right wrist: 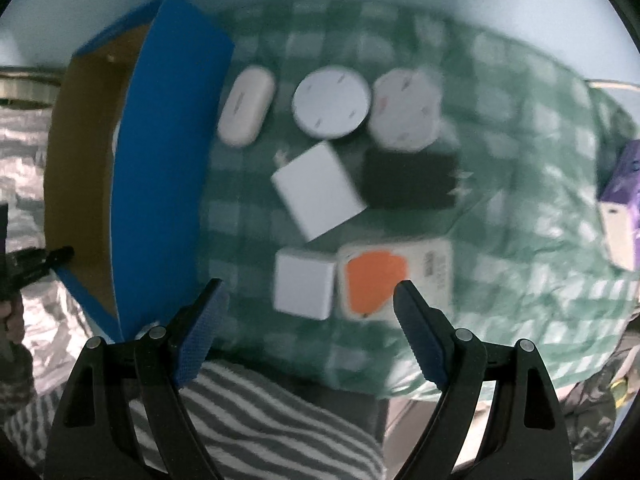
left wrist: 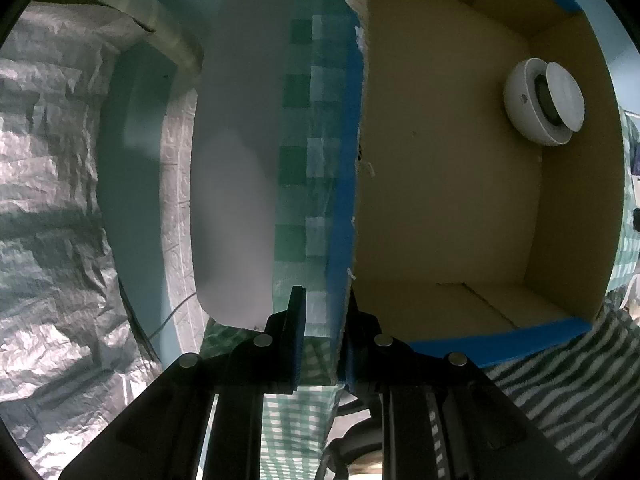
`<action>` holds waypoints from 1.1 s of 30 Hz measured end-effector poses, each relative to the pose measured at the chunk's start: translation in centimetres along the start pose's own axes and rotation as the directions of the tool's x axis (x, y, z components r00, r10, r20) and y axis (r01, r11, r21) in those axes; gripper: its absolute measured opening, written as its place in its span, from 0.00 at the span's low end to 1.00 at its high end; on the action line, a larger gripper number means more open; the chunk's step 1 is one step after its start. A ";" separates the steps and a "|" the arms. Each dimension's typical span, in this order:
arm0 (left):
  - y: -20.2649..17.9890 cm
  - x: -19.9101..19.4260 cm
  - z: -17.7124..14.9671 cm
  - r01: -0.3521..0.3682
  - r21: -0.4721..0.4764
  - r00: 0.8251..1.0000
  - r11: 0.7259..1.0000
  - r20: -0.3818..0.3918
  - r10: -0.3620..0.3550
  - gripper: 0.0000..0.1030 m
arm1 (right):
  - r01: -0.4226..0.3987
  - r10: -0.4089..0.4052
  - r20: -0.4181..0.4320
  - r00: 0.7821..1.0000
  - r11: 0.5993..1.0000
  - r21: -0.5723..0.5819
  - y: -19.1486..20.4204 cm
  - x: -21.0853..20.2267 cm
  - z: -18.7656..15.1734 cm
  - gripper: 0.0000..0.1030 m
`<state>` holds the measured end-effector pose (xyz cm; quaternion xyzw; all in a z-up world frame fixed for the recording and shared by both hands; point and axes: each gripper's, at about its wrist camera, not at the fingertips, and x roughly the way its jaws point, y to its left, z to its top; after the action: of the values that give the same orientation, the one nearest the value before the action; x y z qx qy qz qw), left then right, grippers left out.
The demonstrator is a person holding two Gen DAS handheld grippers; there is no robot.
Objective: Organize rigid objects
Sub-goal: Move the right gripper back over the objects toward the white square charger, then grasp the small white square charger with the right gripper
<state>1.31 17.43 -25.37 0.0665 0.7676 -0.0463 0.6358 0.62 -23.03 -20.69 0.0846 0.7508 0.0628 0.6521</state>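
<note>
Box wall (left wrist: 344, 200) is pinched by left tool (left wrist: 322, 344), right tool (right wrist: 308, 312) is held wide open and empty; white cube charger (right wrist: 304, 290) is judged light, rigid, slick, best gripped across flat sides.

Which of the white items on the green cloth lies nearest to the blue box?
The oval white case; it lies right beside the blue box, the others farther off.

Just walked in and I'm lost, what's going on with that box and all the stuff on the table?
A person is sorting gadgets into a blue box. The left gripper is shut on the box's wall, steadying it; one round white device already lies inside. The right gripper hovers open over the checked cloth, where chargers, round discs, a white case and small boxes wait. The nearest is a white cube.
</note>
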 end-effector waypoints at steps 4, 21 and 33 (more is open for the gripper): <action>0.0 0.1 -0.1 0.001 0.005 1.000 1.000 -0.002 -0.001 0.17 | -0.043 0.044 -0.059 0.997 0.999 0.019 0.5 2.1 -0.5 0.83; -0.1 -0.1 0.0 0.015 0.024 1.000 1.000 0.000 -0.015 0.17 | -0.117 0.134 -0.141 0.981 0.985 0.128 0.0 7.5 -0.6 0.82; -0.1 0.0 0.2 0.018 0.028 1.000 0.999 -0.004 -0.018 0.17 | 0.025 -0.021 -0.117 0.993 0.999 0.031 2.2 9.5 0.3 0.52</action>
<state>1.50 17.29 -25.37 0.0688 0.7686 -0.0626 0.6330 -0.27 -18.89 -29.50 0.0825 0.7896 0.0479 0.6062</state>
